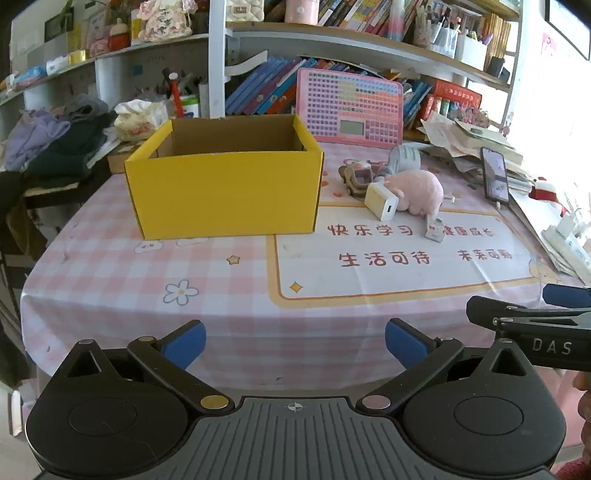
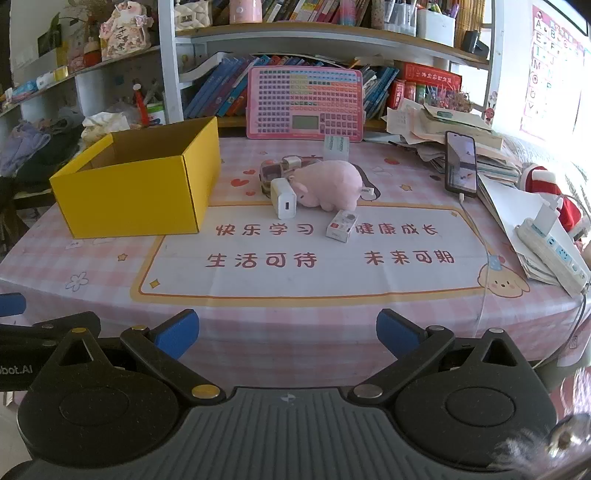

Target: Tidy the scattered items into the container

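Nothing stowed yet — yellow cardboard box [image 2: 136, 192] looks empty on the tabletop [image 2: 295, 332]; pink plush pig [image 2: 328, 182], white charger cube [image 2: 283, 199], small carton [image 2: 342, 225] lie beside it — left claw [image 1: 295, 341] and right claw [image 2: 288, 334] both spread wide, holding nothing

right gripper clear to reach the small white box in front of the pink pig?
Probably yes. The right gripper is open and empty; only bare tablecloth separates it from the small white box, which lies apart from the pig.

You are in a child's study corner at home: shelves [image 2: 332, 33] crammed with picture books [image 2: 221, 88], a pink learning tablet [image 2: 304, 103], an alphabet poster [image 2: 550, 62], folded clothes [image 1: 48, 147], and a table [image 2: 295, 325] under a pink cartoon cloth.
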Motion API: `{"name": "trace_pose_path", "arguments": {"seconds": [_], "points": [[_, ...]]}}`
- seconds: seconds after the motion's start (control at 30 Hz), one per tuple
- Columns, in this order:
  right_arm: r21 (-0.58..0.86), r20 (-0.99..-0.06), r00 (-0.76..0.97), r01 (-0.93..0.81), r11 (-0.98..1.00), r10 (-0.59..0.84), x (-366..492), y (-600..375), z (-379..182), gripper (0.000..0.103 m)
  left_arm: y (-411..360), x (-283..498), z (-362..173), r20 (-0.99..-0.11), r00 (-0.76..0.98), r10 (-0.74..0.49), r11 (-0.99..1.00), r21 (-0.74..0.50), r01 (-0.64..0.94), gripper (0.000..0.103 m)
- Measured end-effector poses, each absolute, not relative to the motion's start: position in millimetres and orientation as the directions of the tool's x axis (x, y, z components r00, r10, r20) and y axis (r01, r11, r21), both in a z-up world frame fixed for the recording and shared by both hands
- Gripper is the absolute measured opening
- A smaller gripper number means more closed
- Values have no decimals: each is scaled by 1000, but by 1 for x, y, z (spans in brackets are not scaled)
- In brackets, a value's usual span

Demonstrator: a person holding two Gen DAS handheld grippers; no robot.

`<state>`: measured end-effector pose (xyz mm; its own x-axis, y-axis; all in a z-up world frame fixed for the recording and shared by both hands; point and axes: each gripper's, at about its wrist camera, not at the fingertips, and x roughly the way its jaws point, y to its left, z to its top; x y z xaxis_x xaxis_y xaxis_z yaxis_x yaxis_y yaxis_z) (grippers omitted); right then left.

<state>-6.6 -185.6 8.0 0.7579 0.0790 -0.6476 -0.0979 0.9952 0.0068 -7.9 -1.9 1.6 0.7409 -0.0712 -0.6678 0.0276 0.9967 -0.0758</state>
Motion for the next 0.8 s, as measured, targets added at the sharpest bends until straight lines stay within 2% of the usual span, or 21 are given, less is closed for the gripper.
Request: {"name": "trace_pose_path", "arguments": {"seconds": [0.47,0.8], "points": [[16,-651,754,-94,995,81,-7,-187,8,103,-2,-9,3,-655,749,-100,994,-97,48,103],[18,-658,747,-105,994,91,-5,-185,7,103,1,-5,0,-681,727,-89,994,-102,26,103]]}}
